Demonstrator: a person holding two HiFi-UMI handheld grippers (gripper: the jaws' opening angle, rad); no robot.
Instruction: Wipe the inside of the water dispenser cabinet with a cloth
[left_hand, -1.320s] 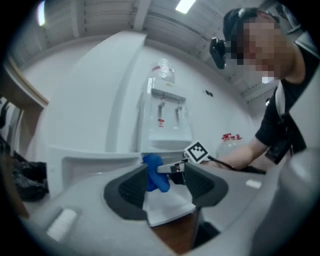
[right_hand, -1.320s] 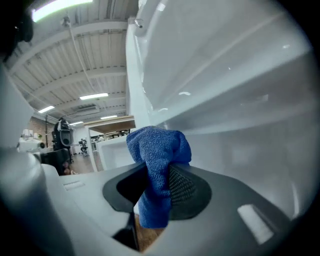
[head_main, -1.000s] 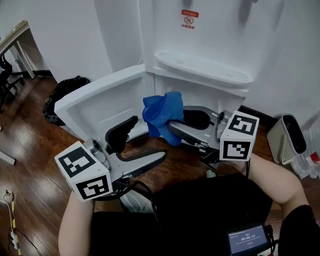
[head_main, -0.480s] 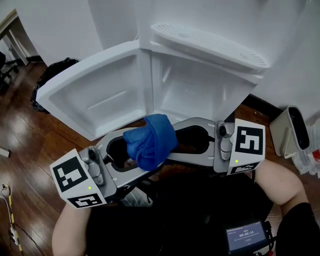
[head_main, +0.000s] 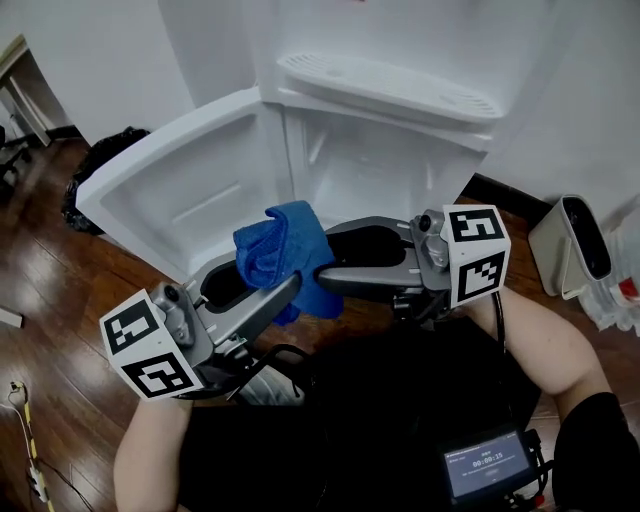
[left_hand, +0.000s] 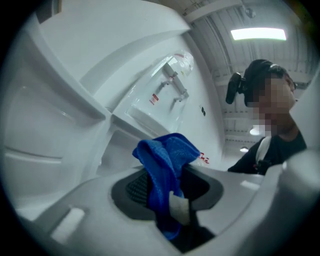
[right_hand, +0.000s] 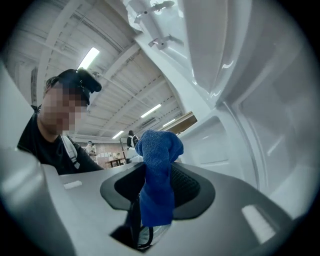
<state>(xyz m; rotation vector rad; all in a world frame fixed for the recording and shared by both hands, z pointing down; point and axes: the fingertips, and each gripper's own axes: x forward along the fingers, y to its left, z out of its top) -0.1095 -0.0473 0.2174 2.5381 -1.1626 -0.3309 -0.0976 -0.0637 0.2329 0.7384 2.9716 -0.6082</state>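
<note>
Head view: left gripper (head_main: 272, 292) just closed onto my blue towelling cloth (head_main: 280, 248), right gripper (head_main: 328, 256) just opening around it; white cabinet (head_main: 365, 170) ahead.

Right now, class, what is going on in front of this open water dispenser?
A person is passing a blue cloth between two hand-held grippers. The left gripper has just been closing its jaws and now pinches the cloth. The right gripper has just been opening its jaws, with the cloth loose between them. The cabinet stands open beyond them.
</note>
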